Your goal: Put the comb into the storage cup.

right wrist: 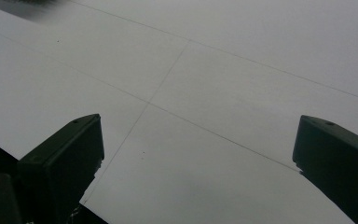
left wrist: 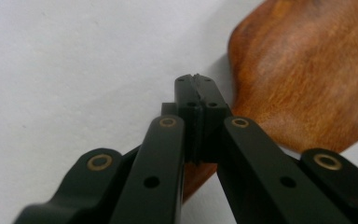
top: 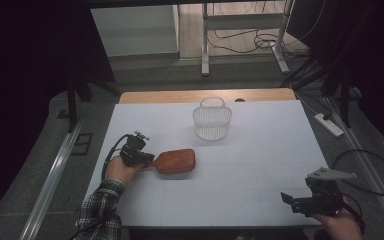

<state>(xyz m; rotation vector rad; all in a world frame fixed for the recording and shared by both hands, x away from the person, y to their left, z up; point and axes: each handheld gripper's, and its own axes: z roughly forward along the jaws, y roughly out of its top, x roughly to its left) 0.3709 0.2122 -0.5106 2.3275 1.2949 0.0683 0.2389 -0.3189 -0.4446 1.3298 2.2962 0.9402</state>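
left gripper (top: 147, 160) jaws clamped shut on the wooden hairbrush (top: 176, 161) handle, brush head lying just past them; right gripper (top: 286, 198) jaws wide open over bare table (top: 240, 150)

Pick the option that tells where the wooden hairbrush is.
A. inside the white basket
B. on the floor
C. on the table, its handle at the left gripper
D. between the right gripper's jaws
C: the hairbrush lies on the table, its handle at the shut left gripper, short of the basket.
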